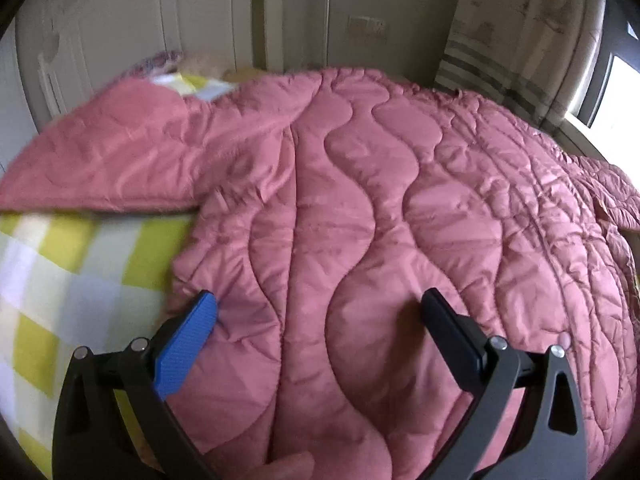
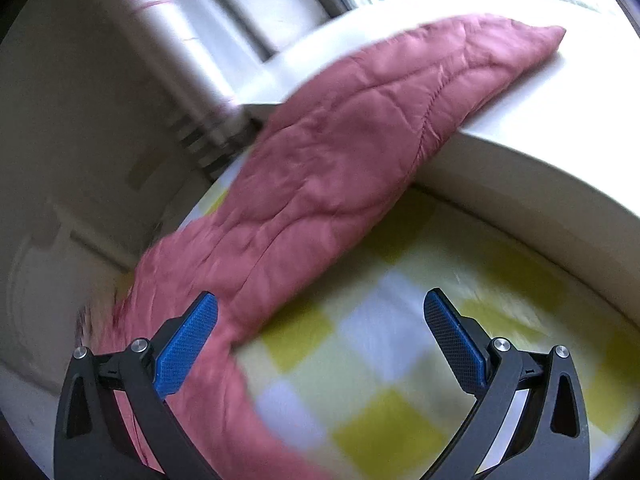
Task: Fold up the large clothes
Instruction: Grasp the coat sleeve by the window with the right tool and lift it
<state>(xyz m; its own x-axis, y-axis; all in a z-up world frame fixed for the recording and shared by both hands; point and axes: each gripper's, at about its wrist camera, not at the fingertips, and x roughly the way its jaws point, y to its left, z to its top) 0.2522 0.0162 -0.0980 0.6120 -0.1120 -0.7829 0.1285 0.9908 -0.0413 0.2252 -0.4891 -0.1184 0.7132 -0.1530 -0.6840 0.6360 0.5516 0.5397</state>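
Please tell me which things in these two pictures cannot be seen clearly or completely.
- Left wrist view: the pink quilted coat runs out of frame at the right and bottom, so its full shape is unknown.
- Left wrist view: things behind the coat at the headboard are blurred.
- Right wrist view: the sleeve and checked sheet are motion-blurred; the sleeve's cuff is unclear.

One pink quilted coat [image 1: 360,208], with two sleeves: one [image 1: 100,160] in the left wrist view, one [image 2: 320,168] in the right. One yellow-checked bedsheet [image 1: 60,280]. Two grippers, left [image 1: 320,300] and right [image 2: 320,304], two fingers each.
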